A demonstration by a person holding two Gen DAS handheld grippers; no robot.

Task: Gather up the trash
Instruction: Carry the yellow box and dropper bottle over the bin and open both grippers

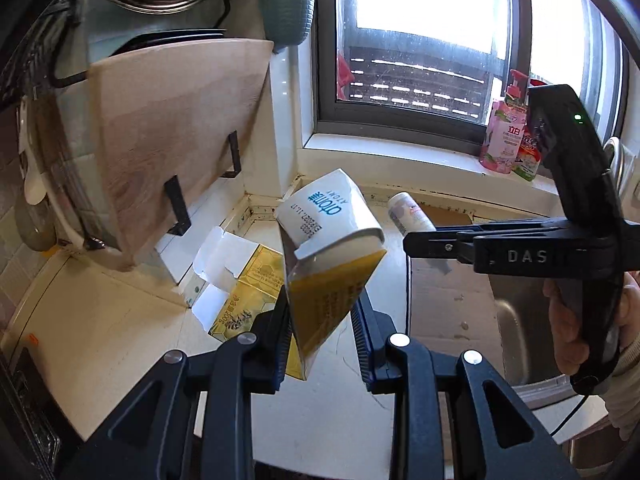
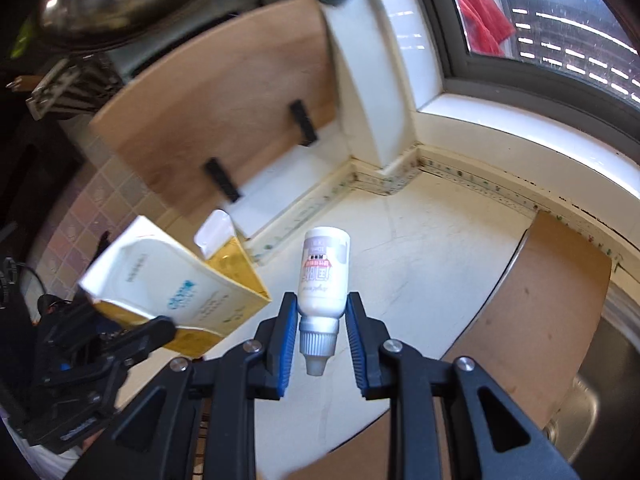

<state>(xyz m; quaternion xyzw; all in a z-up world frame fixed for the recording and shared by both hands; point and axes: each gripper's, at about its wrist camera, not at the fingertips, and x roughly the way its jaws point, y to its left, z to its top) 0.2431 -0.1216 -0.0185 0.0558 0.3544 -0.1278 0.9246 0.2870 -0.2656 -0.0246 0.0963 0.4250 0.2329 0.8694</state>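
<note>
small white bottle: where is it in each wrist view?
Left wrist: the small white bottle sits right of centre, at the tip of the right tongs, behind the yellow carton.
Right wrist: bottle at centre, cap toward the camera, between the right tongs' fingers.
Shared landmark: wooden cutting board.

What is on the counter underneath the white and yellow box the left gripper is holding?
A second yellow carton lies flat there, its white flaps open. The held box and the left gripper cover its right end.
</note>
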